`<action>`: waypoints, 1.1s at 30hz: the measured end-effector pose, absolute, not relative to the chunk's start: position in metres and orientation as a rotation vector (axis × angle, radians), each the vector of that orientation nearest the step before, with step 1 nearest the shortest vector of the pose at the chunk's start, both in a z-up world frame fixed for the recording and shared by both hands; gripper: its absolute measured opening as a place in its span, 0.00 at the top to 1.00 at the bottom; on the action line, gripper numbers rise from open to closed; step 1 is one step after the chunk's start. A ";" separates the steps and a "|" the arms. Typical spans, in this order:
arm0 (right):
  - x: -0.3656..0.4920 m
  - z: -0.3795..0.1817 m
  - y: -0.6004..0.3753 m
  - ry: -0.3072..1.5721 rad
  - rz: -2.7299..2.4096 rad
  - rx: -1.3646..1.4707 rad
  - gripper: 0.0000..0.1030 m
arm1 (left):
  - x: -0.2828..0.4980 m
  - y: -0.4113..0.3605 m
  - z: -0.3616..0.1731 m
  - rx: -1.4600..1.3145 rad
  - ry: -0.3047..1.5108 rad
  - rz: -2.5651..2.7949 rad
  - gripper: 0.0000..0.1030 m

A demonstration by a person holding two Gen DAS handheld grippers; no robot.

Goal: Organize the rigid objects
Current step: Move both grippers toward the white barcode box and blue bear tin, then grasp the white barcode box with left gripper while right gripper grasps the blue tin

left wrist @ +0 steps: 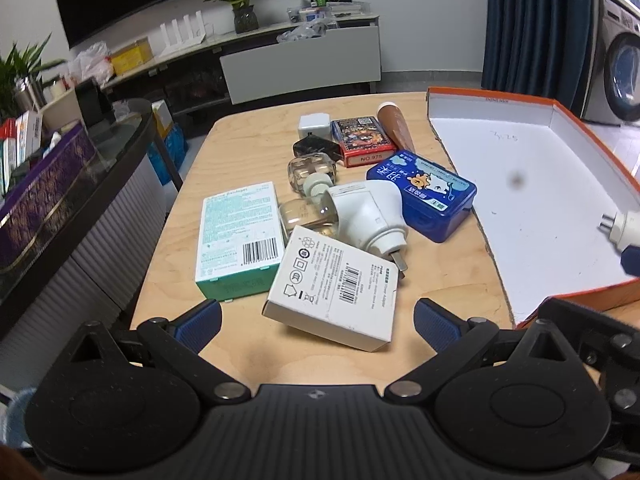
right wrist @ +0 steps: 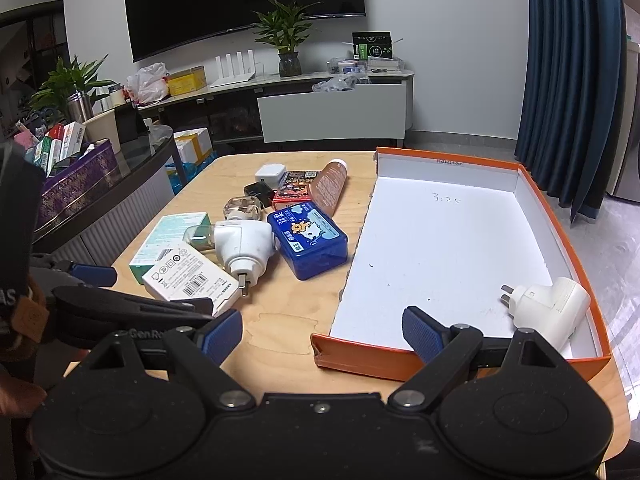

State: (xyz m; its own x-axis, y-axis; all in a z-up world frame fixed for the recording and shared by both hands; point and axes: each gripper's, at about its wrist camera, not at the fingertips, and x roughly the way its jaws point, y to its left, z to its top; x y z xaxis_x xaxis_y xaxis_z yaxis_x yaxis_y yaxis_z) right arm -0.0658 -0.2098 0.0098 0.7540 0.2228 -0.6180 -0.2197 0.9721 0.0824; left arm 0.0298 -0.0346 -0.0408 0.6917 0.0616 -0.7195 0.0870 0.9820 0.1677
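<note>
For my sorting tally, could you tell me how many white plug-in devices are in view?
2: one white plug-in lies in the orange box's near right corner; the other lies on the table amid the clutter. Others may be hidden.

Two white plug-in units [right wrist: 244,246] [right wrist: 550,312], two cardboard boxes [left wrist: 238,236] [left wrist: 336,288], two small chargers [left wrist: 315,127] [left wrist: 316,148], two clear bottles [left wrist: 312,170] [left wrist: 300,218], one blue tin [left wrist: 424,194], one card pack [left wrist: 362,140], one brown tube [left wrist: 396,126], one orange tray [right wrist: 560,216]
</note>
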 end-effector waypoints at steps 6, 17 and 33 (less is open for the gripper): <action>-0.063 0.009 -0.213 0.681 0.233 0.009 0.01 | 0.035 -0.044 -0.051 0.289 0.772 -0.007 0.00; -0.043 0.012 -0.214 0.677 0.241 -0.052 0.01 | 0.042 -0.034 -0.058 0.242 0.759 -0.099 0.22; 0.065 0.015 -0.184 0.762 0.383 -0.216 0.01 | 0.017 -0.015 -0.058 0.178 0.713 -0.211 0.14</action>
State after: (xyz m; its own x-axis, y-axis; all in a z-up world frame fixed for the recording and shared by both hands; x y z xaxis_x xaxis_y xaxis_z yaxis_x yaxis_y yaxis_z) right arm 0.0655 -0.1837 0.0147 0.6593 0.2585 -0.7061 -0.4124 0.9095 -0.0521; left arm 0.0169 -0.0146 -0.0580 0.7369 -0.1311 -0.6632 0.2518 0.9637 0.0893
